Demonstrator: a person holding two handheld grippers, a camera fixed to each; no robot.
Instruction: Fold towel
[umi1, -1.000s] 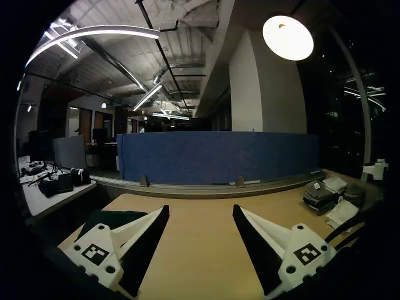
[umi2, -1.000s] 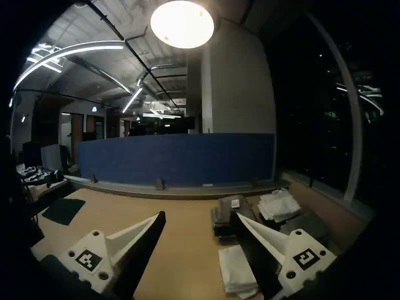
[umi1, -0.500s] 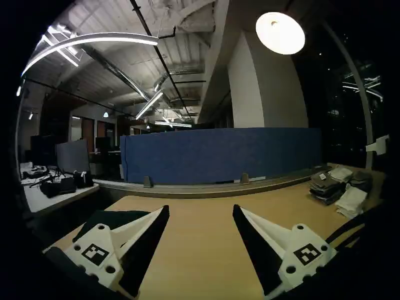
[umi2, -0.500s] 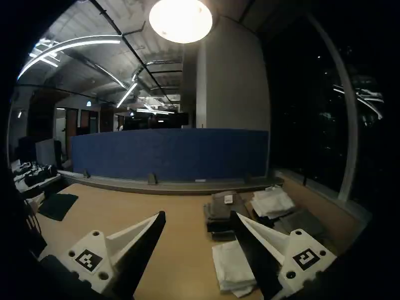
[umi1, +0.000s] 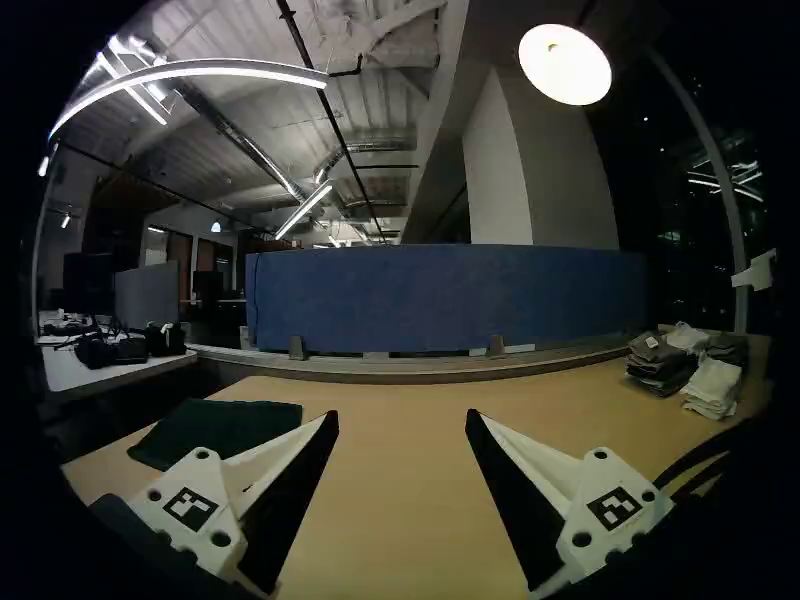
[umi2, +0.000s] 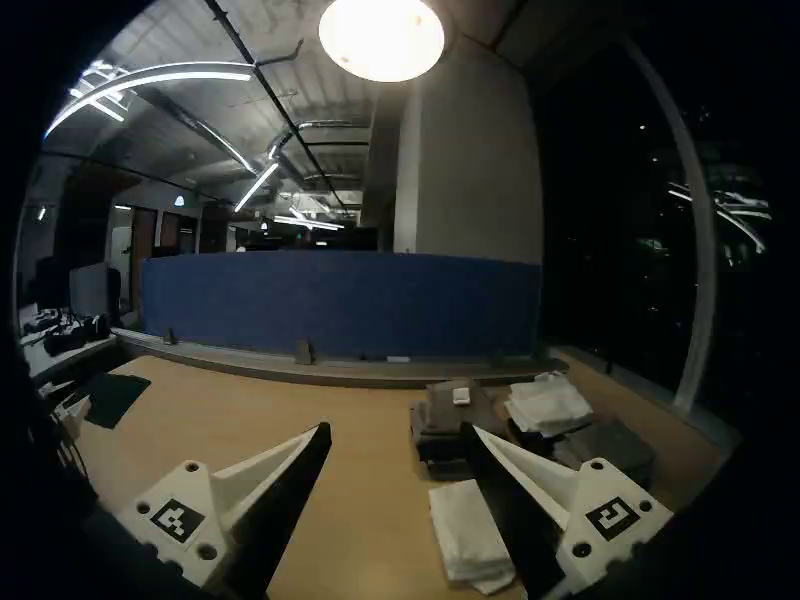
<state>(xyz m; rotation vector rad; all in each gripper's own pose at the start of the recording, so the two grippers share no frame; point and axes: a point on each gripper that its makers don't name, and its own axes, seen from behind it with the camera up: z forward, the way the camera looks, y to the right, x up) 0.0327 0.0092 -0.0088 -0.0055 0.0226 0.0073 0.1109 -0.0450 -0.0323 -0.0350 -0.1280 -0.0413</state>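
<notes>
My left gripper is open above a wooden desk, with nothing between its fingers. A dark green folded towel lies flat on the desk just left of its left finger. Stacks of folded grey and white towels sit at the far right. In the right gripper view, my right gripper is open and empty. A white folded towel lies just under its right finger, with a grey stack and a white stack behind it. The dark green towel lies far left.
A blue fabric divider runs along the desk's far edge on a grey rail. A neighbouring white desk at left carries dark bags and cables. A round lamp hangs overhead. Dark windows stand to the right.
Both views have tilted slightly. In the left gripper view the green towel has come further into sight and the stacks have shifted right. Both grippers stay open.
</notes>
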